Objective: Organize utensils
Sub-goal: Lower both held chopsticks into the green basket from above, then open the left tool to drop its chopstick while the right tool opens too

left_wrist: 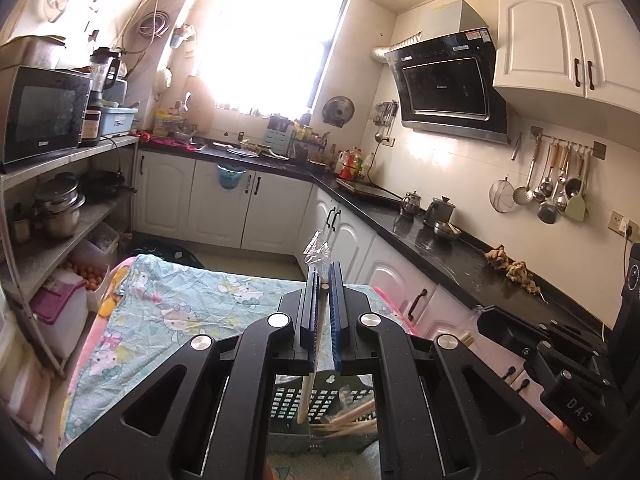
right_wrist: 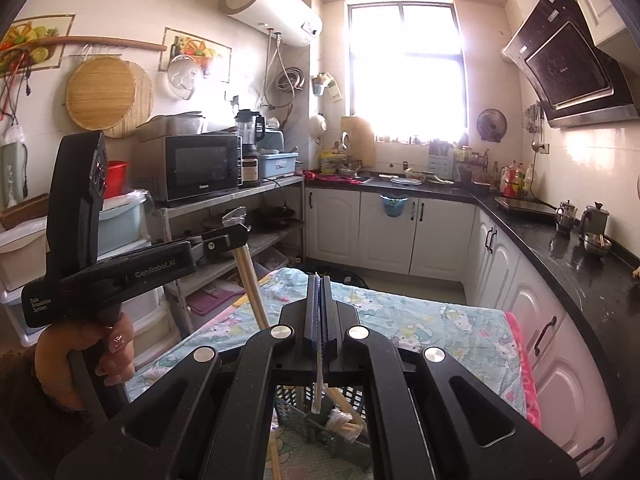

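My left gripper [left_wrist: 324, 268] is shut on a pair of pale wooden chopsticks [left_wrist: 306, 392] in a clear wrapper. The crinkled wrapper end [left_wrist: 316, 250] sticks out past the fingertips and the sticks hang down behind them. The right wrist view shows the left gripper [right_wrist: 236, 236] from the side, holding the chopsticks [right_wrist: 250, 276] aslant. My right gripper [right_wrist: 319, 280] is shut on a thin clear plastic piece [right_wrist: 319, 376] with a toothed edge, which hangs below the jaws. Under both grippers a dark green lattice basket [left_wrist: 288, 404] [right_wrist: 336, 440] holds more chopsticks [left_wrist: 352, 416].
The basket stands on a table with a cartoon-print cloth [left_wrist: 180, 304] [right_wrist: 440, 320]. A hand [right_wrist: 80, 344] grips the left tool's handle. A black counter [left_wrist: 440, 248] runs along the right, a shelf rack [left_wrist: 60, 216] with a microwave [left_wrist: 40, 112] along the left.
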A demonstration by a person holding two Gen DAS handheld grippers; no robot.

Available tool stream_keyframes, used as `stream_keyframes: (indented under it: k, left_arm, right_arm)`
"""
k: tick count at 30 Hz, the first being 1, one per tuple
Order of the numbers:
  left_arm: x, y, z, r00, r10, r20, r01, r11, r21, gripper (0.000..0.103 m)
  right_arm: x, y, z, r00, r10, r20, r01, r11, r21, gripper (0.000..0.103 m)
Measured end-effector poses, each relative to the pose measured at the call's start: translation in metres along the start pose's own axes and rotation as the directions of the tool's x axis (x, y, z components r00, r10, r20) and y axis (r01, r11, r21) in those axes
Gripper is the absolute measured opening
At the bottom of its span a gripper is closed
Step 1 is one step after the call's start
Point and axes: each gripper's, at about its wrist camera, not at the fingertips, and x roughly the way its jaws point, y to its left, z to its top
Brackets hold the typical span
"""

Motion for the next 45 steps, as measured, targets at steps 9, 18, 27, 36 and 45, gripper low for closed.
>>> stream_keyframes:
  k: [9, 18, 27, 36, 45]
  left_arm:
    - [0.013, -0.003, -0.014, 1.000, 0.016, 0.015, -0.017, 0.999, 0.044, 0.003]
    - [0.029, 0.000, -0.029, 0.999, 0.037, -0.002, -0.037, 0.998, 0.050, 0.003]
    - [0.039, 0.007, -0.044, 0.999, 0.047, -0.016, -0.046, 0.998, 0.050, 0.003]
    - [0.047, 0.013, -0.063, 0.998, 0.042, -0.051, -0.040, 0.999, 0.034, 0.003]
    - [0.051, 0.015, -0.080, 0.994, 0.036, -0.101, -0.034, 0.999, 0.024, 0.003]
  right_arm:
    - [0.006, -0.003, -0.009, 1.000, -0.027, 0.008, 0.027, 1.000, -0.007, 0.001]
    - [0.012, 0.003, -0.019, 0.999, -0.043, 0.013, 0.044, 0.998, -0.041, 0.001]
    - [0.023, 0.005, -0.035, 0.999, -0.039, -0.012, 0.038, 0.998, -0.041, 0.001]
    - [0.034, 0.003, -0.052, 0.998, -0.024, -0.057, 0.023, 1.000, -0.008, 0.001]
    - [0.039, -0.002, -0.066, 0.994, -0.022, -0.106, 0.026, 0.999, 0.034, 0.003]
